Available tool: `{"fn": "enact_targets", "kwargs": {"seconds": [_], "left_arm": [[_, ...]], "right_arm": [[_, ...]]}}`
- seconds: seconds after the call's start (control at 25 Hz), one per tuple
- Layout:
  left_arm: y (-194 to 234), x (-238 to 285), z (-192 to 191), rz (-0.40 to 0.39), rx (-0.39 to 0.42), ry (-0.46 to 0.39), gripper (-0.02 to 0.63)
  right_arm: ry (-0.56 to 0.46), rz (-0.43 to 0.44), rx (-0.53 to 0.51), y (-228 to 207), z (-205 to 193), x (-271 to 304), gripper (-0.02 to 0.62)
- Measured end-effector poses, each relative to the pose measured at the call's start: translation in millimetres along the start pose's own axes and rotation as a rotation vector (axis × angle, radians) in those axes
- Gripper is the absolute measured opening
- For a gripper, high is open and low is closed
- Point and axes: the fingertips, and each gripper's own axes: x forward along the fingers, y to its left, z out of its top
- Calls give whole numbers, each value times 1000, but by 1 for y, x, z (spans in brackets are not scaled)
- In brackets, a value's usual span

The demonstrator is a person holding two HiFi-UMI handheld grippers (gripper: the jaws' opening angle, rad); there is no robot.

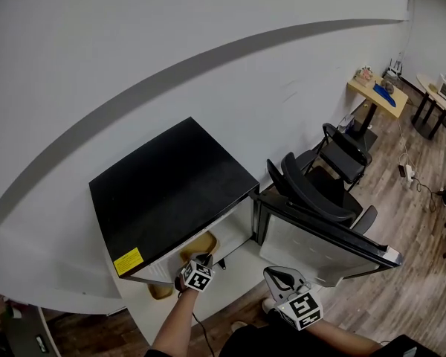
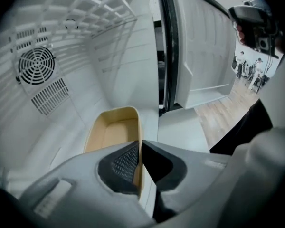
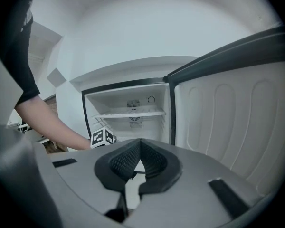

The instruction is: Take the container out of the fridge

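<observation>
A small fridge (image 1: pixel 171 192) with a black top stands with its door (image 1: pixel 320 245) swung open to the right. On its floor lies a tan open container (image 2: pixel 109 132), which peeks out at the opening (image 1: pixel 195 245) in the head view. My left gripper (image 2: pixel 141 148) reaches inside (image 1: pixel 201 261) and is shut on the container's right wall near its front corner. My right gripper (image 1: pixel 284 279) hangs in front of the door, jaws together (image 3: pixel 140 145) with nothing between them. From the right gripper view the fridge interior (image 3: pixel 128 113) and the left gripper's marker cube (image 3: pixel 103 137) show.
A wire shelf (image 2: pixel 85 13) spans the fridge above the container, and a fan grille (image 2: pixel 35 65) sits on the back wall. A black office chair (image 1: pixel 320 184) stands just behind the open door. Farther right are a wooden desk (image 1: pixel 377 91) and wood floor.
</observation>
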Motion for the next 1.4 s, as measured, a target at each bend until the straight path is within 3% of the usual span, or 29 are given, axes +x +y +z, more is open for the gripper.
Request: {"fn": "enact_targets", "kwargs": {"seconds": [0.32,0.64,0.76,1.16,1.4], "left_arm": [[-52,-84,25,6,-194,-228,29],[-92,-201,40,80,-413,-426,29],[-91,-229,34,136,-481,-470,29],[-83,-297,21,369,-591,-608,29],[-65,-356,-19,527,-693,-684,29]], "right_arm": [[5,45,-8,14,-4,6,-5],[22,73,-22,24,-8,10,-5],[27,83,-23,28,-8,15,-5],[18,174,-78,71,0,27,-5],[-3,214,-101,92,10,26,-5]]}}
